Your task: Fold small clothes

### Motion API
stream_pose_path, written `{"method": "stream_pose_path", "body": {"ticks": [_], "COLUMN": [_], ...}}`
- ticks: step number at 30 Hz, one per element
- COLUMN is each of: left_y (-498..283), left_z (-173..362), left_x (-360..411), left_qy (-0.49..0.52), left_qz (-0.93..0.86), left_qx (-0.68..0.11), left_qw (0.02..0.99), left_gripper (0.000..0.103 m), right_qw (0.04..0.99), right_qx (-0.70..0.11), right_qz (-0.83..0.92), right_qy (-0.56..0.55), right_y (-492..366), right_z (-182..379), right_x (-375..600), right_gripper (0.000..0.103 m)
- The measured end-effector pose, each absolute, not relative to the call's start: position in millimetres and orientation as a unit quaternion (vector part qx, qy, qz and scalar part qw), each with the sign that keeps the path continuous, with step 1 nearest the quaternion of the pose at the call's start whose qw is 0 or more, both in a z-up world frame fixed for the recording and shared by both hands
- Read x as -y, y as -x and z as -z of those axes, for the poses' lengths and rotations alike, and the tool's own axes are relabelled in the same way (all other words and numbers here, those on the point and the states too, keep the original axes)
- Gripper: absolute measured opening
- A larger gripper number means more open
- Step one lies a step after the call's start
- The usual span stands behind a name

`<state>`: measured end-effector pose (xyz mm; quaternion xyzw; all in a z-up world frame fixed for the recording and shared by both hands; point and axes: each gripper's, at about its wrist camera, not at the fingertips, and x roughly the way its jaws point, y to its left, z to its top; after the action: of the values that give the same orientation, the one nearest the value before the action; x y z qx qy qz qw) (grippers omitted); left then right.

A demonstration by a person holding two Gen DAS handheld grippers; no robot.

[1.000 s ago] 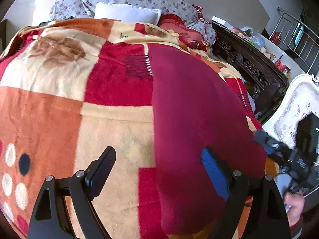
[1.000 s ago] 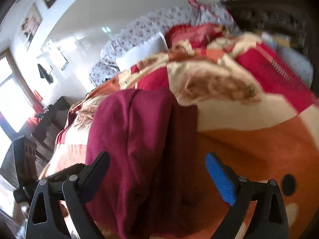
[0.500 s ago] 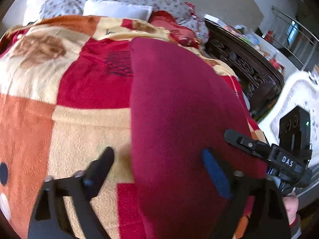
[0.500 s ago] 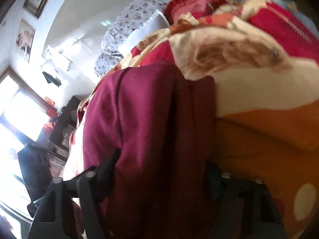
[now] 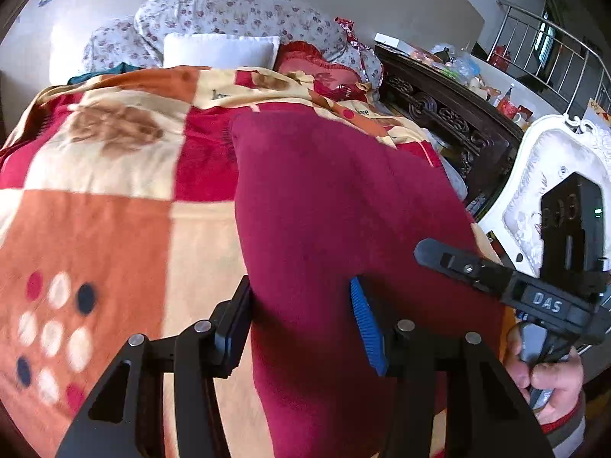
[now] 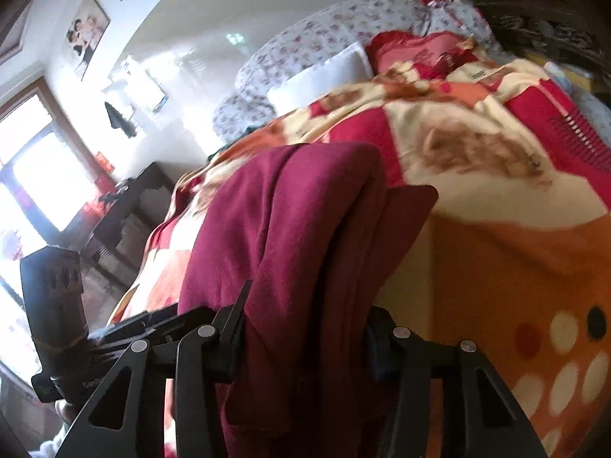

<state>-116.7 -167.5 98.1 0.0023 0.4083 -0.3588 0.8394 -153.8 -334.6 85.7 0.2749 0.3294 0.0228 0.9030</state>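
A dark red garment lies folded lengthwise on the patterned blanket of a bed. My left gripper has its jaws closed on the garment's near left edge, cloth filling the gap between them. In the right wrist view the garment is bunched in layered folds, and my right gripper is shut on its near end. The right gripper also shows in the left wrist view, held by a hand at the garment's right edge.
Floral pillows and a white pillow lie at the head of the bed. A dark carved wooden cabinet and a white ornate chair stand on the right. A dark table stands by the window.
Both grippers moved in onto the garment's near end and their jaws narrowed from wide open to closed on the cloth. The garment has bunched and lifted slightly.
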Motion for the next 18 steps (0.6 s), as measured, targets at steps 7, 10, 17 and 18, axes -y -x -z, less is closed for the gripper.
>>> {"method": "stream_pose_path", "body": {"ticks": [7, 10, 17, 18], "left_y": [135.8, 142.0, 138.7, 137.7], "left_z": [-64.1, -60.4, -86.6, -87.5], "left_x": [122.4, 110.8, 111.6, 115.2], "left_qy": [-0.034, -0.038, -0.051, -0.057], "left_qz": [0.313, 0.299, 0.26, 0.256], "left_qx": [-0.447, -0.432, -0.385, -0.379], "left_qw": [0.837, 0.85, 0.884, 0.887], "left_gripper": [0.05, 0.059, 0.07, 0.07], "right_qw": [0.875, 0.877, 0.927, 0.931], "right_qx": [-0.387, -0.388, -0.332, -0.329], "right_qz": [-0.041, -0.014, -0.012, -0.015], "right_qy": [-0.289, -0.284, -0.174, -0.154], "right_y": [160.9, 174.3, 183.0, 176.7], "right_z": [-48.0, -46.2, -106.2, -110.0], "right_x": [290.1, 292.8, 267.5, 258.8], "right_gripper": [0.062, 0.065, 0.054, 0.049]}}
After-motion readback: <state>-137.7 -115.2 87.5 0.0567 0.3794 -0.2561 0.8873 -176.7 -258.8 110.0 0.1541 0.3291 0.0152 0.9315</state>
